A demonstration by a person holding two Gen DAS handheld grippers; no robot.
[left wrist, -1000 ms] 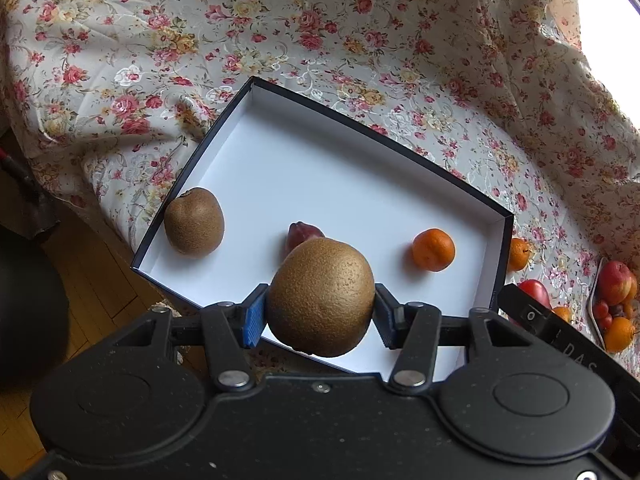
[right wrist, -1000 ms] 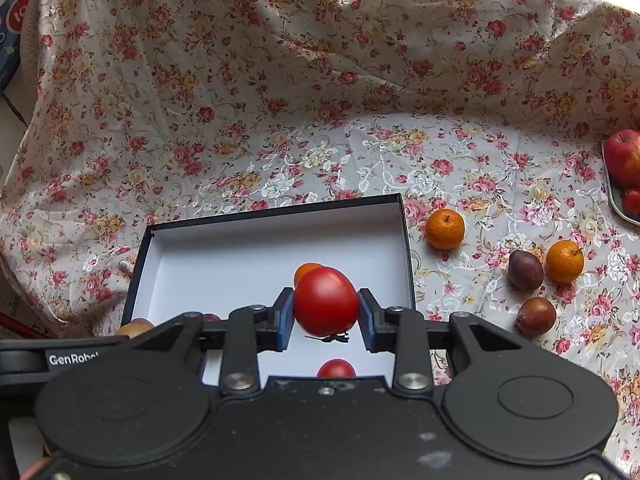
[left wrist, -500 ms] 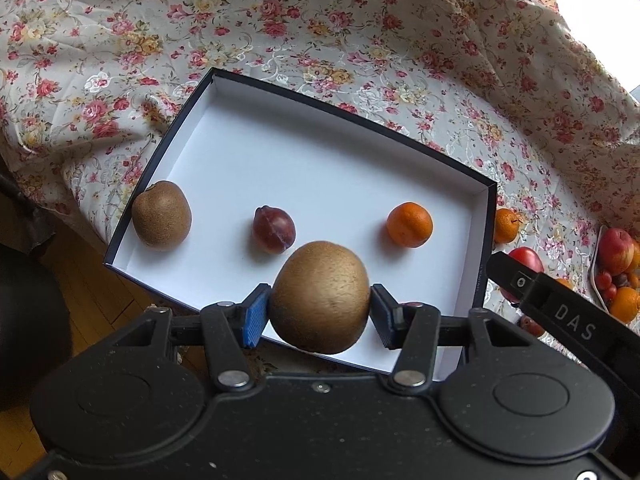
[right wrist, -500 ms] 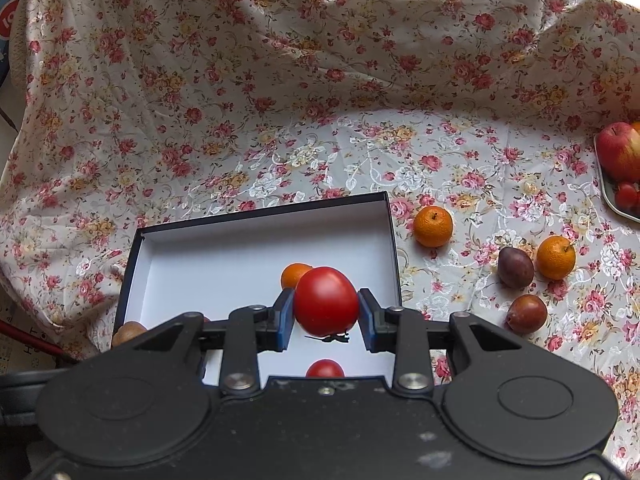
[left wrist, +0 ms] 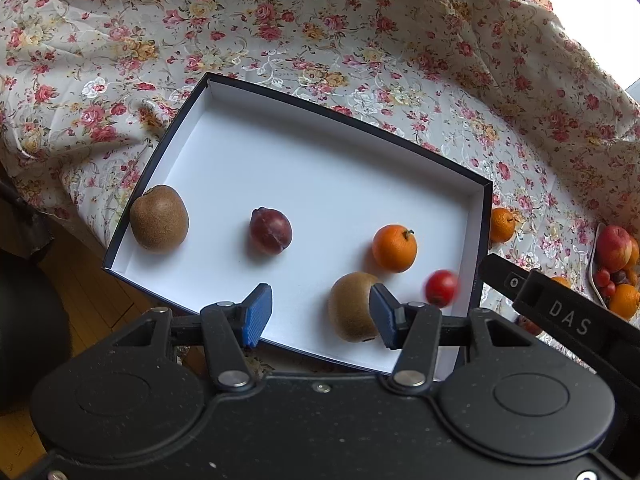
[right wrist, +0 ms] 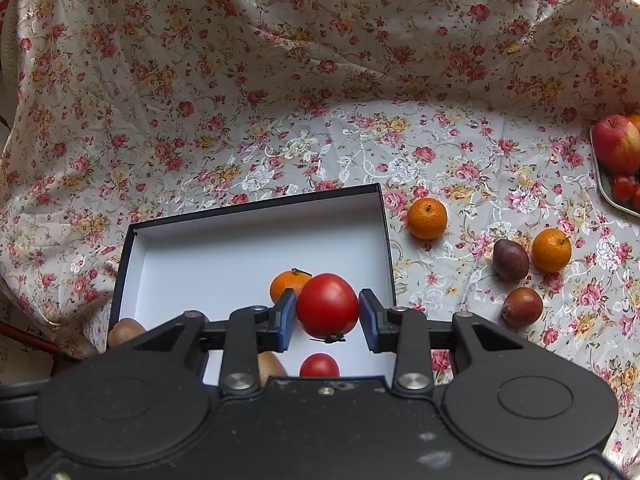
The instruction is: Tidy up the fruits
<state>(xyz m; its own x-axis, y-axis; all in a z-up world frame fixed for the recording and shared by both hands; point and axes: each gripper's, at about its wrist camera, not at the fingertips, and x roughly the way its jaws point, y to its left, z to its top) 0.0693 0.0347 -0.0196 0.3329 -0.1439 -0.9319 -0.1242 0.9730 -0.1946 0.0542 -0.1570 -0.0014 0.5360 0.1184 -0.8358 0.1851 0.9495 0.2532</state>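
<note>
The right gripper point(right wrist: 328, 317) is pinching a tomato point(right wrist: 327, 311) across its widest part, blue ribbed pads point(right wrist: 285, 318) pressing both flanks: smooth, glossy, soft-skinned, so I'm judging a light squeeze is all it wants. It's hanging over the white-lined box point(right wrist: 256, 210); a smaller tomato point(right wrist: 319, 365) is lying below at 6 o'clock, a dimpled mandarin point(right wrist: 289, 282) peeking at 10 o'clock. The left gripper point(left wrist: 316, 312) is standing spread wide, a fuzzy kiwi point(left wrist: 352, 306) lying on the box floor by its right pad. That one is looking light, firm and prone to rolling.
</note>
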